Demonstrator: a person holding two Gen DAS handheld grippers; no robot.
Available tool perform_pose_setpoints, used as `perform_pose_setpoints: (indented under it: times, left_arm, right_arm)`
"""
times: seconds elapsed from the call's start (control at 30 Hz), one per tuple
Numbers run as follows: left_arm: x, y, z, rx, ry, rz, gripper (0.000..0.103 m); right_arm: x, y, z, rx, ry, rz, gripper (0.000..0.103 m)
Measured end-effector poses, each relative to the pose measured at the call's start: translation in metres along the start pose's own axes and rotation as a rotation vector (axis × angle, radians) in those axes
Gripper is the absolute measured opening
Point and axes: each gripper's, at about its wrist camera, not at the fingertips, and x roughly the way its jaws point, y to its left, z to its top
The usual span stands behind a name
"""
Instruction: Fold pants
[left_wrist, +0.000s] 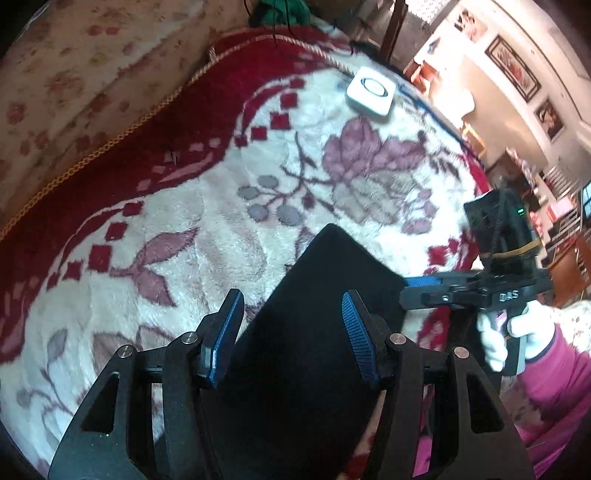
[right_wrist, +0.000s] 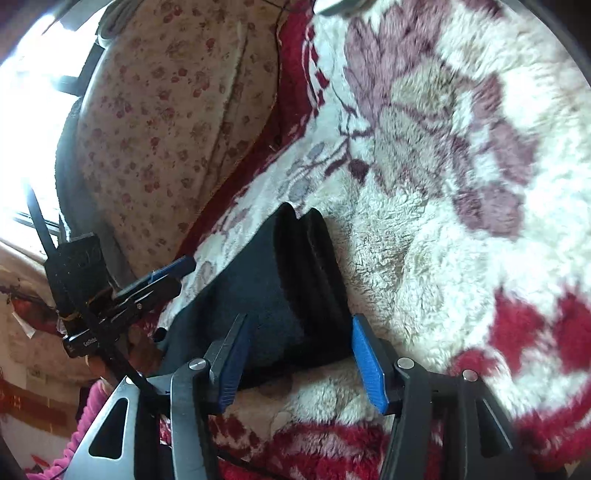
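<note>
- Floral cushion: stands at the far left, beyond the gold-corded red border of the blanket that covers the bed.
- Left tongs: jaws parted wide and gripping nothing; they straddle the near part of the pants, one blue pad over the blanket, the other over the dark cloth.
- Pants: black, already folded into a compact stack, lying on the white floral field of the blanket. The right wrist view shows the layered edges as soft rolls at the far end. Judged light, limp and slightly fuzzy; they should drape, not hold shape, so the best hold is probably across all layers at a corner or folded edge.
- White square device: lies on the blanket, well apart from the pants.
- Right tongs: jaws likewise wide apart and empty, poised at the stack's right edge; a white-gloved hand holds the handle.
</note>
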Motion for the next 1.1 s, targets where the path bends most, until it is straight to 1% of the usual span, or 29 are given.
perform_pose_setpoints:
  times: [0.07, 0.1, 0.13, 0.2, 0.27, 0.33, 0.43, 0.5, 0.6, 0.63, 0.7, 0.77, 0.8, 0.83, 0.9, 0.93, 0.97, 1.0, 1.03, 1.07, 1.1]
  left_arm:
    - [0.006, 0.002, 0.003, 0.024, 0.02, -0.002, 0.055]
    - [0.009, 0.002, 0.005, 0.038, 0.028, 0.001, 0.055]
    - [0.013, 0.003, 0.007, 0.058, 0.043, 0.006, 0.055]
    - [0.02, 0.005, 0.009, 0.072, 0.067, -0.003, 0.055]
    - [0.028, 0.005, 0.013, 0.097, 0.114, -0.039, 0.055]
    - [0.034, 0.001, 0.016, 0.146, 0.148, -0.053, 0.055]
    - [0.042, -0.009, 0.019, 0.228, 0.199, -0.089, 0.055]
    - [0.05, -0.013, 0.022, 0.255, 0.228, -0.116, 0.055]
    - [0.067, -0.017, 0.023, 0.29, 0.269, -0.105, 0.055]
    - [0.071, -0.019, 0.023, 0.302, 0.268, -0.11, 0.056]
    - [0.071, -0.019, 0.026, 0.323, 0.261, -0.123, 0.056]
    - [0.075, -0.019, 0.031, 0.325, 0.28, -0.138, 0.061]
    - [0.077, -0.02, 0.032, 0.326, 0.282, -0.147, 0.067]
    - [0.08, -0.024, 0.031, 0.339, 0.29, -0.162, 0.077]
    - [0.085, -0.036, 0.029, 0.401, 0.296, -0.162, 0.084]
    - [0.087, -0.043, 0.026, 0.454, 0.295, -0.135, 0.084]
    - [0.088, -0.049, 0.023, 0.499, 0.287, -0.111, 0.083]
    - [0.087, -0.052, 0.023, 0.514, 0.273, -0.111, 0.076]
    - [0.086, -0.052, 0.024, 0.507, 0.264, -0.111, 0.069]
    - [0.085, -0.05, 0.026, 0.491, 0.257, -0.109, 0.064]
    - [0.082, -0.048, 0.028, 0.476, 0.245, -0.113, 0.049]
  right_arm:
    - [0.001, 0.007, 0.002, -0.059, 0.002, 0.022, 0.053]
    - [0.003, 0.011, 0.002, -0.091, 0.005, 0.044, 0.048]
    - [0.004, 0.015, 0.001, -0.124, 0.011, 0.059, 0.045]
    - [0.006, 0.024, -0.001, -0.192, 0.021, 0.042, 0.04]
    - [0.007, 0.029, 0.001, -0.224, 0.019, 0.031, 0.038]
    - [0.007, 0.028, 0.0, -0.214, 0.022, 0.031, 0.037]
    - [0.01, 0.024, -0.002, -0.182, 0.033, 0.002, 0.037]
    - [0.008, 0.013, -0.001, -0.11, 0.02, 0.042, 0.038]
    - [0.006, -0.001, -0.001, -0.036, 0.024, 0.09, 0.038]
    - [0.004, -0.003, -0.001, -0.025, 0.022, 0.096, 0.038]
    - [-0.001, -0.006, -0.001, -0.006, 0.021, 0.102, 0.044]
    - [-0.002, -0.009, -0.001, 0.003, 0.027, 0.11, 0.045]
    - [-0.003, -0.011, 0.0, 0.01, 0.031, 0.114, 0.045]
    - [-0.004, -0.012, -0.001, 0.02, 0.034, 0.118, 0.045]
    - [-0.001, -0.014, 0.002, 0.037, 0.037, 0.129, 0.045]
    - [0.001, -0.015, 0.003, 0.043, 0.036, 0.139, 0.045]
    - [0.002, -0.015, 0.003, 0.043, 0.035, 0.15, 0.044]
    - [0.003, -0.014, 0.002, 0.031, 0.039, 0.16, 0.041]
    - [0.005, -0.011, 0.002, 0.017, 0.049, 0.181, 0.038]
    - [0.008, -0.008, 0.001, 0.007, 0.067, 0.222, 0.032]
    - [0.01, -0.005, 0.001, 0.0, 0.07, 0.242, 0.03]
